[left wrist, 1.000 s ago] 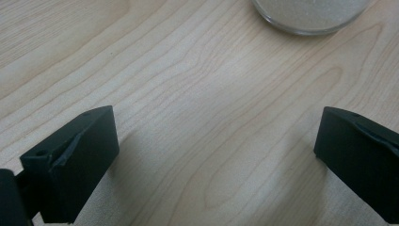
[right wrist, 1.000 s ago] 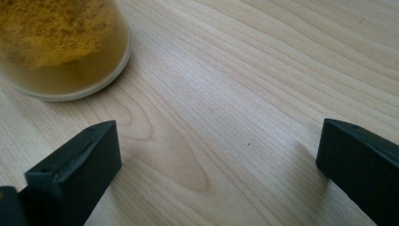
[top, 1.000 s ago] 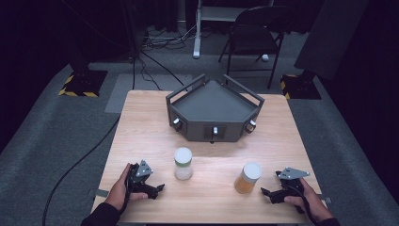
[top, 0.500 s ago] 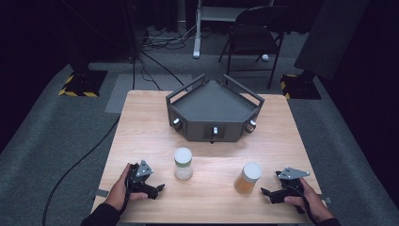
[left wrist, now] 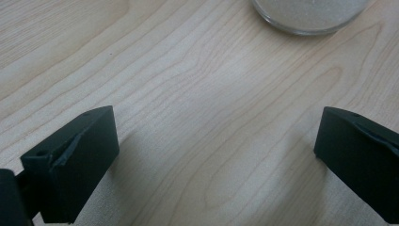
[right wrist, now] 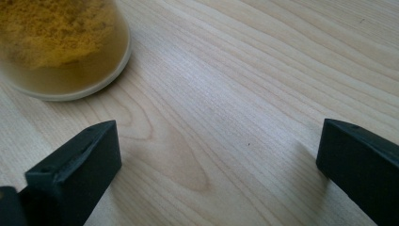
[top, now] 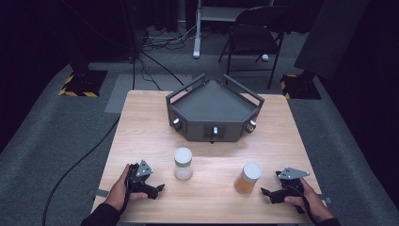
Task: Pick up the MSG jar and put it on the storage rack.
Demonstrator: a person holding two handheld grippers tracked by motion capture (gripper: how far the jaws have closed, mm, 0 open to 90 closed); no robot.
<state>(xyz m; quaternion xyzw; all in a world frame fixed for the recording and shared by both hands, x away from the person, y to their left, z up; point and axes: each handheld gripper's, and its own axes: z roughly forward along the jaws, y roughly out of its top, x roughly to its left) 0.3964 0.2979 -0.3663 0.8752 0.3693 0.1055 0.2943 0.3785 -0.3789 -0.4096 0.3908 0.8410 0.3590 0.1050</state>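
Two white-lidded jars stand on the wooden table (top: 155, 122). The jar of white powder (top: 183, 163) is left of centre; its base (left wrist: 308, 14) edges into the top of the left gripper view. The jar of yellow-orange powder (top: 248, 177) stands to the right, and its base (right wrist: 59, 44) sits at the upper left of the right gripper view. My left gripper (top: 159, 189) rests open on the table near the front left, apart from the white jar. My right gripper (top: 266, 193) lies open at the front right, just short of the yellow jar. Both (left wrist: 216, 160) (right wrist: 219, 162) hold nothing between their jaws.
A dark five-sided tray (top: 214, 106) with raised rails and knobs on its front wall stands at the table's far middle. Beyond the table are a folding chair (top: 254, 28), floor cables (top: 155, 52) and stand bases with yellow-black tape (top: 80, 84).
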